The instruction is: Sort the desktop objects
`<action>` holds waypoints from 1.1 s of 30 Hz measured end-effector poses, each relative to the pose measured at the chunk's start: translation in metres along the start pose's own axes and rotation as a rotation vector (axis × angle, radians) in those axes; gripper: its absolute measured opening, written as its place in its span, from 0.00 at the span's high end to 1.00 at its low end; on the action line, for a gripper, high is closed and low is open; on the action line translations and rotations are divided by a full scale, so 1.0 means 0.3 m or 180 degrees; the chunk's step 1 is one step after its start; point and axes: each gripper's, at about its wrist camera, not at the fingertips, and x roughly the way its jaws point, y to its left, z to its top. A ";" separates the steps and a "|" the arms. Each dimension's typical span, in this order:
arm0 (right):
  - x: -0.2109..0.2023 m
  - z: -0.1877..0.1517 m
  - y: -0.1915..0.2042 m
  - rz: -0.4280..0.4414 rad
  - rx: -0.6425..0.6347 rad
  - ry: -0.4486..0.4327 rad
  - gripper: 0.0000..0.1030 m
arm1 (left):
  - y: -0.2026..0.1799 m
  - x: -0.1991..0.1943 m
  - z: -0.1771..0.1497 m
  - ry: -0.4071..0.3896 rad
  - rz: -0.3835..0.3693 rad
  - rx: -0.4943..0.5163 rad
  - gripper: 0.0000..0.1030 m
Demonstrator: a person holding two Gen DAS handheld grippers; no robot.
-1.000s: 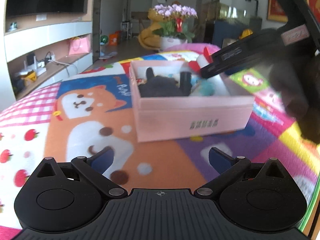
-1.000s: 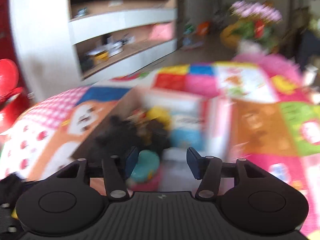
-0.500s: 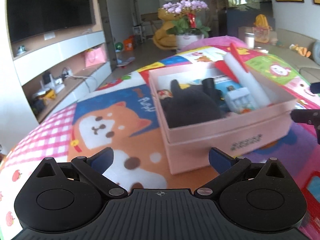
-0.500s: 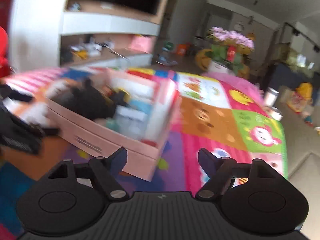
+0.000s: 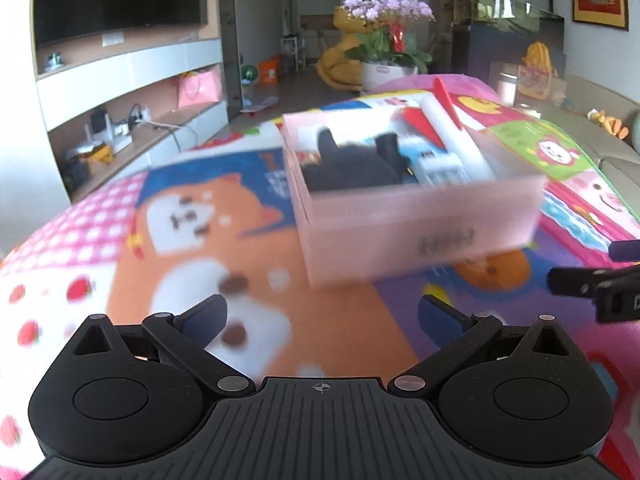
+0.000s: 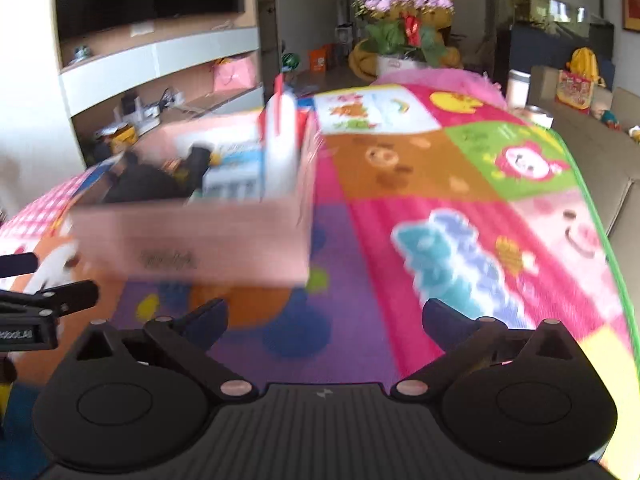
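A pink box (image 5: 420,224) sits on the colourful cartoon mat (image 5: 200,240), holding a black plush item (image 5: 348,172), a white tube with red parts (image 5: 452,136) and a blue-and-white packet (image 5: 436,164). My left gripper (image 5: 322,316) is open and empty, short of the box's near left corner. My right gripper (image 6: 324,318) is open and empty, in front of the box (image 6: 192,236) at its right end. Each gripper shows at the edge of the other's view; the right one appears in the left wrist view (image 5: 592,280). Both views are blurred.
The mat (image 6: 460,208) spreads to the right of the box, with a green edge (image 6: 592,200). Beyond it are a flower pot (image 5: 388,40), a TV shelf unit (image 5: 132,92) at the left and a sofa (image 5: 616,152) at the right.
Both grippers have drawn back from the box and sit lower over the mat. The right gripper left the inside of the box and opened wider. The box looks farther away.
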 end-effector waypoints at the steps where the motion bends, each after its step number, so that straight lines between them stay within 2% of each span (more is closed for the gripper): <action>1: -0.015 -0.027 0.012 0.0003 -0.0032 0.0013 0.00 | -0.014 -0.007 -0.019 0.0008 0.0006 0.0014 0.00; 3: -0.025 -0.062 0.036 -0.0013 -0.0118 0.0022 0.00 | -0.037 -0.008 -0.047 0.0029 -0.0041 0.0073 0.00; 5: -0.039 -0.076 0.062 -0.0055 -0.0233 -0.0032 0.00 | -0.051 -0.003 -0.049 0.0084 0.0033 0.0084 0.00; 7: -0.029 -0.074 0.066 -0.0082 -0.0241 0.0004 0.00 | -0.052 -0.001 -0.054 0.0124 0.0059 0.0021 0.00; 9: -0.011 -0.072 0.066 -0.0041 -0.0251 0.0173 0.00 | -0.040 -0.006 -0.061 0.0165 0.0032 -0.0115 0.00; 18: -0.038 -0.100 0.048 -0.0006 -0.0168 0.0178 0.00 | -0.066 -0.066 -0.102 0.0165 -0.0007 -0.0181 0.00; 23: -0.054 -0.110 0.055 -0.0060 -0.0155 0.0140 0.00 | -0.070 -0.049 -0.085 0.0167 0.0060 -0.0144 0.00; 29: -0.028 -0.088 0.061 -0.0116 -0.0095 0.0177 0.00 | -0.057 -0.040 -0.079 0.0168 0.0033 -0.0215 0.00; 33: -0.025 -0.085 0.070 -0.0178 -0.0041 0.0205 0.00 | -0.040 -0.016 -0.063 0.0142 0.0164 -0.0250 0.00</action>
